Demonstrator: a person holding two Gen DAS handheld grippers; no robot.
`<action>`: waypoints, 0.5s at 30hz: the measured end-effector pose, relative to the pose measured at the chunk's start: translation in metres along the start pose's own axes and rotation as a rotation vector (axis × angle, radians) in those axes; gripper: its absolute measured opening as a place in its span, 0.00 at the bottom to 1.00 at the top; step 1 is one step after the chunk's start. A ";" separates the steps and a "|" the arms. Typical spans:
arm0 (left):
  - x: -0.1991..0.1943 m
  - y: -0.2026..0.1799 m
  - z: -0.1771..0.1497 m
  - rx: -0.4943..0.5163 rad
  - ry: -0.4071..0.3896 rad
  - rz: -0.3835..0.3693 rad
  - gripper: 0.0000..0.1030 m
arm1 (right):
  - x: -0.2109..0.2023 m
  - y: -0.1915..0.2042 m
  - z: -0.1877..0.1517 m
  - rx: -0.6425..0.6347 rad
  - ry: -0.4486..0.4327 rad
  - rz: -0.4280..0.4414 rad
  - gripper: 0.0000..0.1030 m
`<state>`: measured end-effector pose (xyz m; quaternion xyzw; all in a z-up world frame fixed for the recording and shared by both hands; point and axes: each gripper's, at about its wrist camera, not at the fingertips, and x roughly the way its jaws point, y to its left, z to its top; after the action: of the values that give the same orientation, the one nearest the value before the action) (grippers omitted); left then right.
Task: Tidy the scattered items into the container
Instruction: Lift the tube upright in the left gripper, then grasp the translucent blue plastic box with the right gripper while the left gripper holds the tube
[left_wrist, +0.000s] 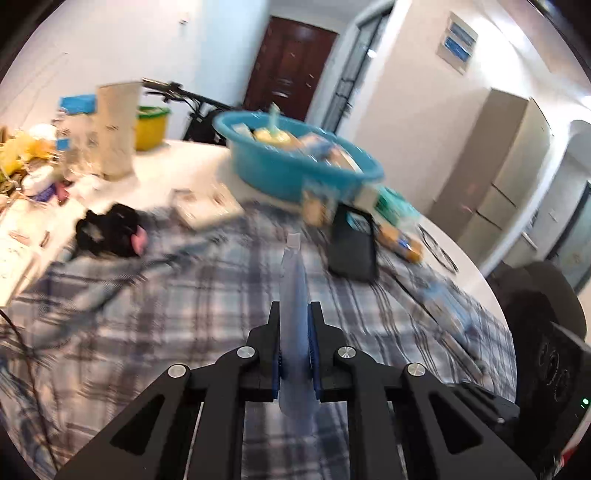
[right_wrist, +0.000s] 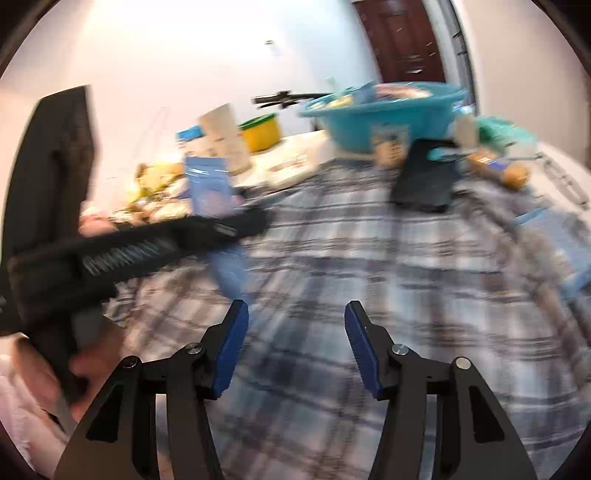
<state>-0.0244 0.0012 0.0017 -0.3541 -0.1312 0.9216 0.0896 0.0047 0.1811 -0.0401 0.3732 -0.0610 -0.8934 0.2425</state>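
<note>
My left gripper (left_wrist: 294, 308) is shut on a flat pale-blue packet (left_wrist: 293, 280) and holds it edge-on above the plaid cloth (left_wrist: 184, 314). The same packet (right_wrist: 210, 184) shows in the right wrist view, gripped by the left tool (right_wrist: 147, 247). The blue basin (left_wrist: 295, 162) holds several packets at the far side; it also shows in the right wrist view (right_wrist: 388, 114). My right gripper (right_wrist: 295, 314) is open and empty over the plaid cloth (right_wrist: 351, 277). Both views are motion-blurred.
A black phone case (left_wrist: 352, 247) and snack packets (left_wrist: 400, 243) lie near the basin. A black pouch (left_wrist: 110, 230), a white box (left_wrist: 207, 206), a paper bag (left_wrist: 116, 129) and a yellow tub (left_wrist: 149, 127) sit at left. A black chair (left_wrist: 543, 295) stands at right.
</note>
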 end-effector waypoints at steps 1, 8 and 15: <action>0.000 0.003 0.003 -0.010 -0.004 0.002 0.13 | -0.001 -0.007 0.002 0.013 -0.007 -0.038 0.51; 0.002 0.009 0.006 -0.008 -0.007 0.028 0.13 | -0.017 -0.066 0.019 0.078 -0.075 -0.383 0.48; 0.010 -0.007 0.001 0.041 0.014 0.010 0.13 | -0.019 -0.107 0.034 0.114 -0.045 -0.561 0.48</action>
<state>-0.0320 0.0101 -0.0024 -0.3595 -0.1099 0.9220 0.0930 -0.0488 0.2808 -0.0350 0.3687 -0.0108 -0.9287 -0.0371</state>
